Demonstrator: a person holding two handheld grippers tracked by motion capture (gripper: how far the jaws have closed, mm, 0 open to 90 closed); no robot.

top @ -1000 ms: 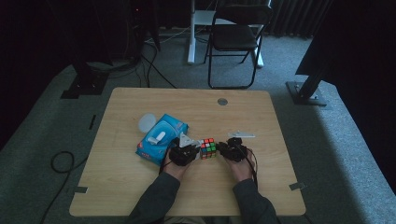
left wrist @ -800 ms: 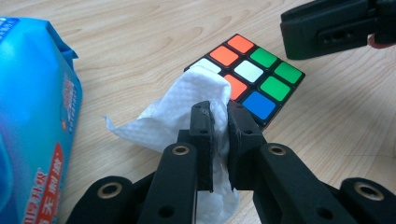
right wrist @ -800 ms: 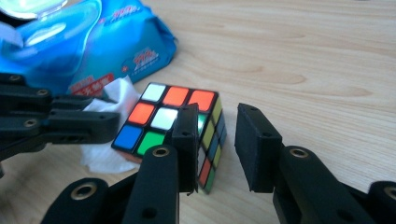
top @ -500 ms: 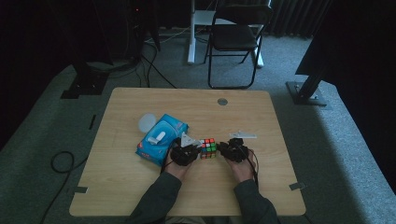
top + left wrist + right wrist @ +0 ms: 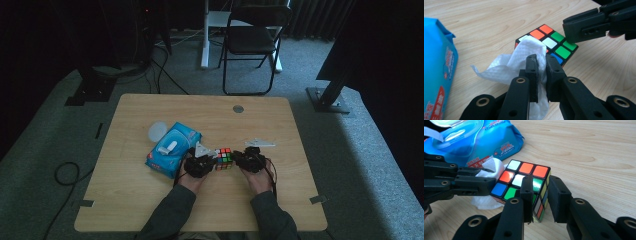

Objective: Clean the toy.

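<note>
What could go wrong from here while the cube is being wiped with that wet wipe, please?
The right gripper pinches only one corner of the puzzle cube, so a push from the wipe could twist or slide the cube free. The left gripper holds the wet wipe bunched, with loose folds trailing on the table; these may snag under the cube. The wipes pack lies close beside the left hand and could be nudged.

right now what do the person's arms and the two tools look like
Both forearms wear dark grey-green long sleeves. The left tool and right tool are matte black, each with two flat blocky jaws on linked bars joined by brass-ringed pivots. The left tool carries a grey three-cornered plate on top, and a thin black cable loops from the right tool.
</note>
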